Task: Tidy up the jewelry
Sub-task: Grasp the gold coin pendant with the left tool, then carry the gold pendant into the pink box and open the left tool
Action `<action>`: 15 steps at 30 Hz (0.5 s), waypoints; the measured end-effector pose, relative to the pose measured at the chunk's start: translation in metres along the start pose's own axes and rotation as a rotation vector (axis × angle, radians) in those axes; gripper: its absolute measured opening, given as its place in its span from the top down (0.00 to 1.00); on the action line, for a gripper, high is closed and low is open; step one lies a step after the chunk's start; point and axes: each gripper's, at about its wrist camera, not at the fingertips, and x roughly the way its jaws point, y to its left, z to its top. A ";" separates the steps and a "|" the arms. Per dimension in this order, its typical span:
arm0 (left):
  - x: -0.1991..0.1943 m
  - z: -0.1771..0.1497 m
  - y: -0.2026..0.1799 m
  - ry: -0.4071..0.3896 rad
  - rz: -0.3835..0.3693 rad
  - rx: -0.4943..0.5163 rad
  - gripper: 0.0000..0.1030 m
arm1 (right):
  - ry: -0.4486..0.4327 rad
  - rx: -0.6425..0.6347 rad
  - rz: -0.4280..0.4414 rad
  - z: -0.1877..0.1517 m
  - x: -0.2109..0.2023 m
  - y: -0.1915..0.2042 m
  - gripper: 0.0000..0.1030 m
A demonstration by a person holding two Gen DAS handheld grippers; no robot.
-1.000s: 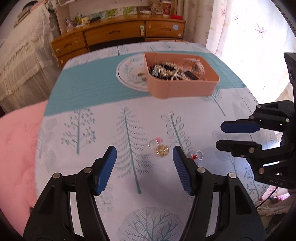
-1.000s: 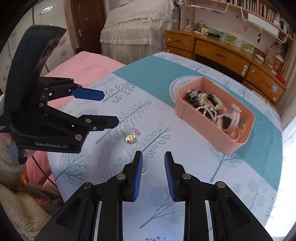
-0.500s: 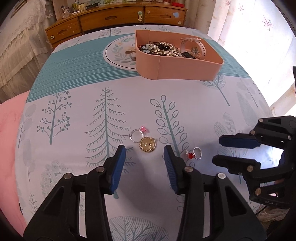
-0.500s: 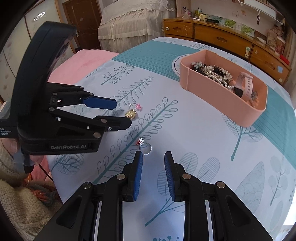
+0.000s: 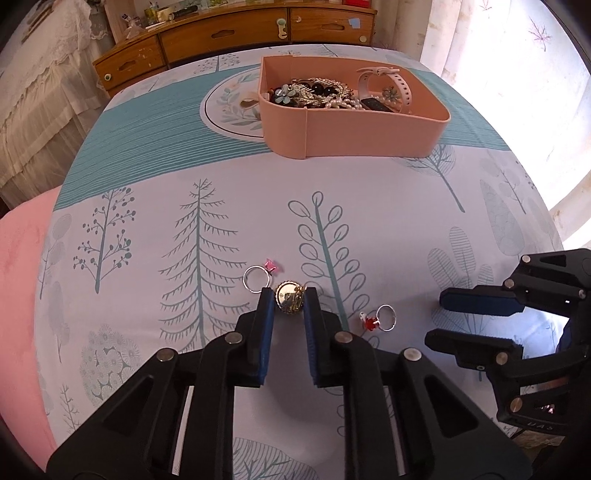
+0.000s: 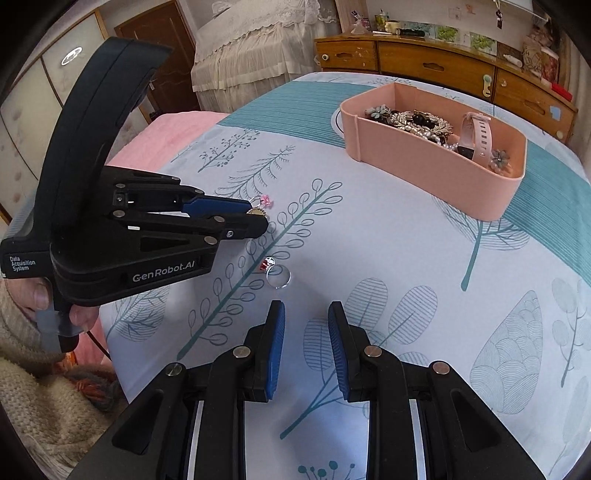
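Observation:
A gold round pendant [image 5: 289, 300] lies on the tree-print tablecloth, caught between the pads of my left gripper [image 5: 290, 295], whose jaws are closing on it. The right wrist view shows the same pinch at the left gripper [image 6: 258, 218]. A ring with a pink stone [image 5: 270, 265] lies just left of the pendant. A ring with a red stone [image 6: 265, 264] lies a little ahead of my right gripper [image 6: 306, 314], which stands slightly open with nothing between its pads. A pink tray [image 5: 354, 133] full of jewelry and a watch stands farther back.
A round printed plate [image 5: 229, 107] lies partly under the tray. A wooden dresser [image 5: 221, 33] runs behind the table. A pink blanket [image 5: 18, 277] lies past the left edge. A person's hand [image 6: 37, 295] grips the left tool.
My left gripper came down and forward and narrowed its jaws from wide open around the pendant. My right gripper sank toward the red-stone ring without changing its gap.

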 end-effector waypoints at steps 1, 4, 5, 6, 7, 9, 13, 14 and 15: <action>-0.001 -0.002 0.001 0.001 -0.004 -0.006 0.87 | -0.002 0.001 0.007 0.000 0.000 0.000 0.76; -0.005 -0.006 0.003 0.001 -0.013 -0.016 0.87 | -0.004 -0.002 0.028 -0.001 -0.001 0.004 0.76; -0.006 -0.006 0.003 -0.002 -0.018 -0.016 0.87 | -0.004 -0.006 0.031 -0.001 0.000 0.005 0.76; -0.009 -0.005 0.003 -0.007 -0.022 -0.016 0.87 | -0.004 -0.010 0.033 -0.001 0.000 0.006 0.76; -0.012 -0.004 0.002 -0.014 -0.026 -0.014 0.87 | -0.004 -0.012 0.033 -0.001 0.000 0.007 0.76; -0.021 0.000 0.002 -0.032 -0.038 -0.009 0.87 | -0.006 -0.016 0.039 0.000 0.001 0.008 0.76; -0.038 0.023 -0.001 -0.084 -0.043 0.022 0.87 | -0.014 -0.012 0.042 -0.001 0.000 0.009 0.76; -0.040 0.030 -0.002 -0.096 -0.043 0.027 0.87 | -0.018 -0.008 0.040 0.000 -0.001 0.009 0.76; -0.044 0.040 -0.004 -0.112 -0.043 0.035 0.87 | -0.021 -0.004 0.039 -0.001 -0.003 0.009 0.76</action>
